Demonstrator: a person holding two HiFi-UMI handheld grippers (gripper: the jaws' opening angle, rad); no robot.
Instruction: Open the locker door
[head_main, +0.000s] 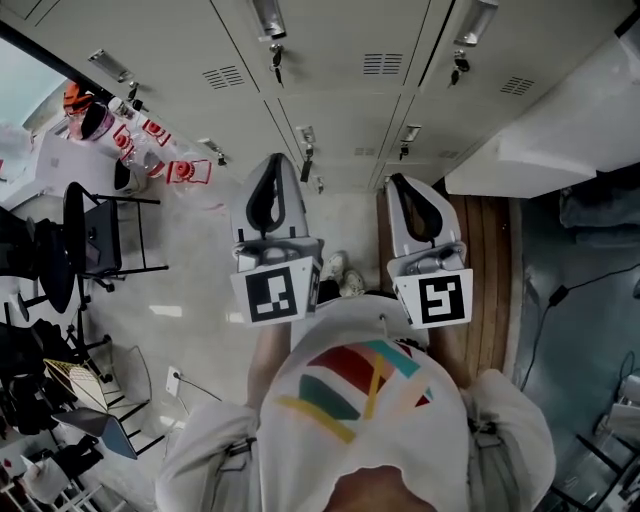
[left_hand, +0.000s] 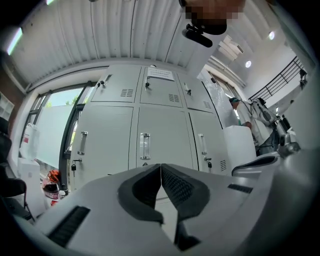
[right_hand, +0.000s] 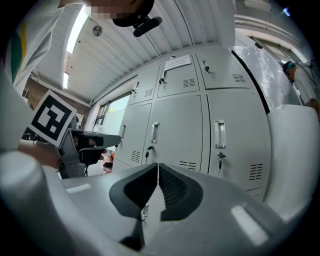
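A bank of grey lockers (head_main: 330, 90) stands in front of me, every door closed. Each door carries a metal handle (left_hand: 145, 146) and a key hanging in its lock (head_main: 276, 55). My left gripper (head_main: 275, 160) is held out toward the lockers, short of them, shut and holding nothing. Beside it my right gripper (head_main: 397, 180) is likewise shut and holds nothing. In the left gripper view the left gripper (left_hand: 160, 165) points at the middle lower door. In the right gripper view the right gripper (right_hand: 158, 164) faces lower doors with handles (right_hand: 155, 132) and keys.
A white cabinet (head_main: 540, 130) juts out at the right, with a wooden strip of floor (head_main: 495, 270) below it and cables on the dark floor beyond. At the left stand a black chair (head_main: 95, 235) and red-and-white bags (head_main: 170, 165) by a window.
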